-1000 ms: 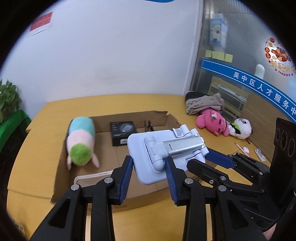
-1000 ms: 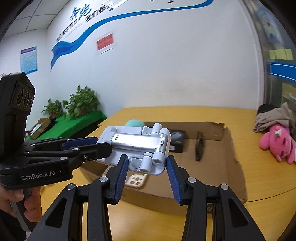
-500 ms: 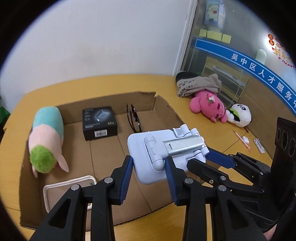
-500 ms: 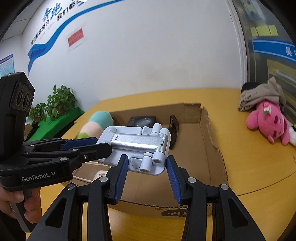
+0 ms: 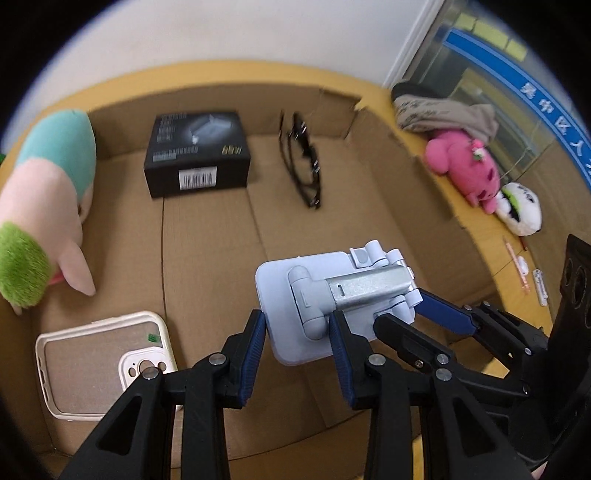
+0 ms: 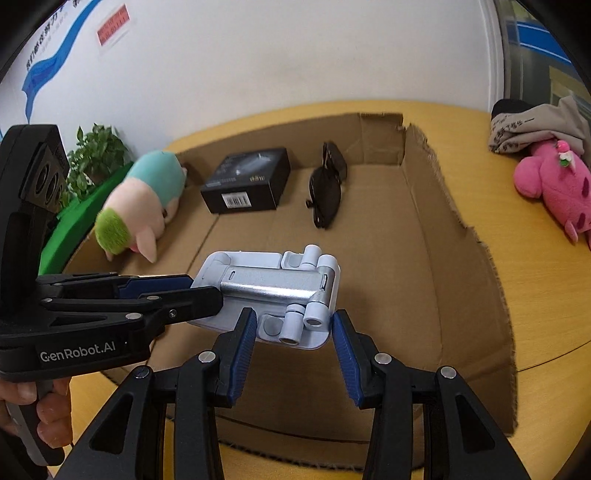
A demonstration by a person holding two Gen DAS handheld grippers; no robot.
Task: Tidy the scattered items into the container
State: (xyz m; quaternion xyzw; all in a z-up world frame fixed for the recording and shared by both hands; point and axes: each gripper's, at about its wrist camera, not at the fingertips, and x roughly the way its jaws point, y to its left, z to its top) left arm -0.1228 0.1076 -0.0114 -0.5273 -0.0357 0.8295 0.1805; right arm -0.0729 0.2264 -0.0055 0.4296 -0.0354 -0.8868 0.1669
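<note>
Office: wall signage [image 6: 110, 29], glass partition [image 5: 517, 85]

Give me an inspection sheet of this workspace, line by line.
Surface: yellow-wood table.
Job's things: cardboard box holds plush toy, black box, glasses, phone case; phone stand held over it.
Clutter: pink plush, panda plush, grey cloth, pens on table.
Grippers: left hand-held gripper and right hand-held gripper both clamp the stand.
Cables: nothing seen.
Surroundings: white wall, potted plant.
</note>
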